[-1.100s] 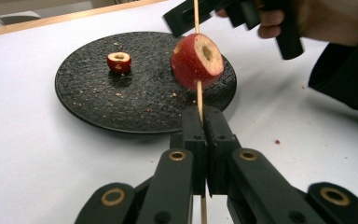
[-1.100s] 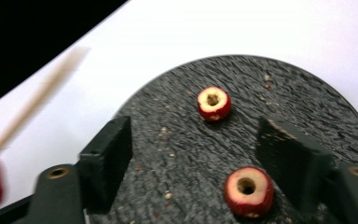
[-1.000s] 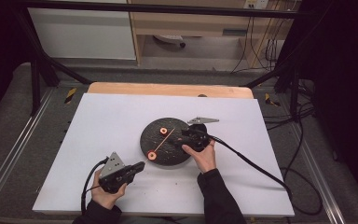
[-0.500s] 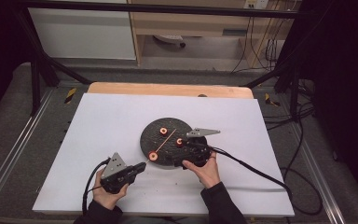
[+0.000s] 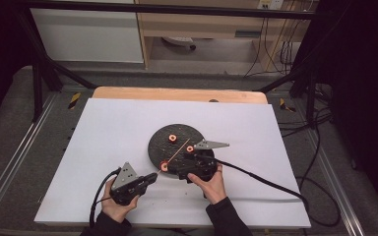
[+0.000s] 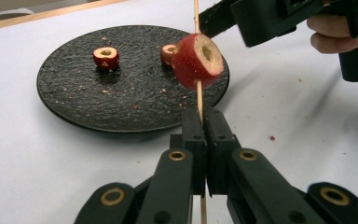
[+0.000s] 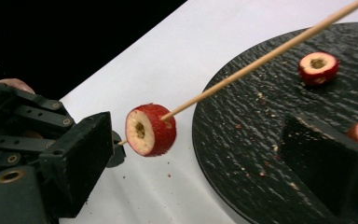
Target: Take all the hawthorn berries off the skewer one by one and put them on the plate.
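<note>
While the left gripper [image 5: 150, 178] sits at the near left of the white table [image 5: 103, 128], its jaws are pressed together on the near end of a thin wooden skewer [image 6: 198, 100], pinching it so the stick slants away over the black plate [image 6: 74, 100]. One red fruit ring [image 6: 197, 60] is already threaded on, resting low on the stick just beyond the left gripper's fingertips, off the near edge of the plate and above the table.

Further right, two more rings lie on the plate: one toward its far left [image 5: 172, 138] and one toward its right [image 5: 190, 148], close under the right gripper [image 7: 200, 154]. That gripper hovers at the plate's near right edge with its jaws spread and nothing between them; they have just been closing a little. In its own view the threaded ring sits beside one of its jaws, untouched.

To my eye, the step in hand is the move from seating the first ring to fetching the second. The next move calls for the right gripper to swing onto the nearer loose ring, nip it gently by its sides so the soft flesh does not split, lift it, and line its cored hole up with the skewer's free far tip, while the left hand holds the stick steady.
</note>
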A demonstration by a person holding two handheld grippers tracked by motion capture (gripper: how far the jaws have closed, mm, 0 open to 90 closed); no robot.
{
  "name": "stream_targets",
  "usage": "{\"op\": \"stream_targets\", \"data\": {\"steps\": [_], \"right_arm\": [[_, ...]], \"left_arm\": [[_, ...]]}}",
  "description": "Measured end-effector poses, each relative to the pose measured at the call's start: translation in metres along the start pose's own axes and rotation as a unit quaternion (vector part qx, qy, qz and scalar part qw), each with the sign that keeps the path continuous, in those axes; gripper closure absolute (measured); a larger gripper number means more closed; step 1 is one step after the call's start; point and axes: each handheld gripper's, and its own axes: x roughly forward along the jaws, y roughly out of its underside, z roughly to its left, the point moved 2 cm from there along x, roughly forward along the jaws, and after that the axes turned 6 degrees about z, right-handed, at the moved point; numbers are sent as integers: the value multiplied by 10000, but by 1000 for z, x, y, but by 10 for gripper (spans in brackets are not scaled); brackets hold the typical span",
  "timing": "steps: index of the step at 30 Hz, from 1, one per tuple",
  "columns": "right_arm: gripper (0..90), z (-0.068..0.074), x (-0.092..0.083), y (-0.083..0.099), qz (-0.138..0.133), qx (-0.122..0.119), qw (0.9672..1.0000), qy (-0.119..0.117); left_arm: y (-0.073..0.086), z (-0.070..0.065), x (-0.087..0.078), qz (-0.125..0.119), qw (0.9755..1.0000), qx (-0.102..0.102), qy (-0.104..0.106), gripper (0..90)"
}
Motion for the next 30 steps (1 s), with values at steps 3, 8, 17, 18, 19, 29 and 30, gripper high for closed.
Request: {"op": "stream_targets", "data": {"steps": [3, 8, 17, 18, 19, 29, 30], "right_arm": [[144, 1, 4, 2, 41, 23, 10000, -61], [238, 3, 10, 6, 108, 21, 9998, -177], [425, 4, 15, 8, 133, 116, 9989, -425], [446, 4, 15, 8, 148, 135, 9988, -453], [469, 4, 15, 8, 167, 149, 9987, -467], [607, 4, 16, 8, 245, 220, 9973, -655], [609, 4, 15, 8, 248, 224, 9973, -658]], "left_arm": [[0, -2, 2, 12, 10000, 14, 12, 882], [-1, -5, 5, 35, 10000, 52, 21, 881], [-1, -7, 7, 60, 9999, 85, 49, 881], [-1, -7, 7, 59, 9999, 87, 50, 882], [-1, -7, 7, 58, 9999, 89, 53, 881], [0, -7, 7, 67, 9999, 85, 58, 881], [0, -7, 7, 65, 9999, 87, 60, 881]]}}
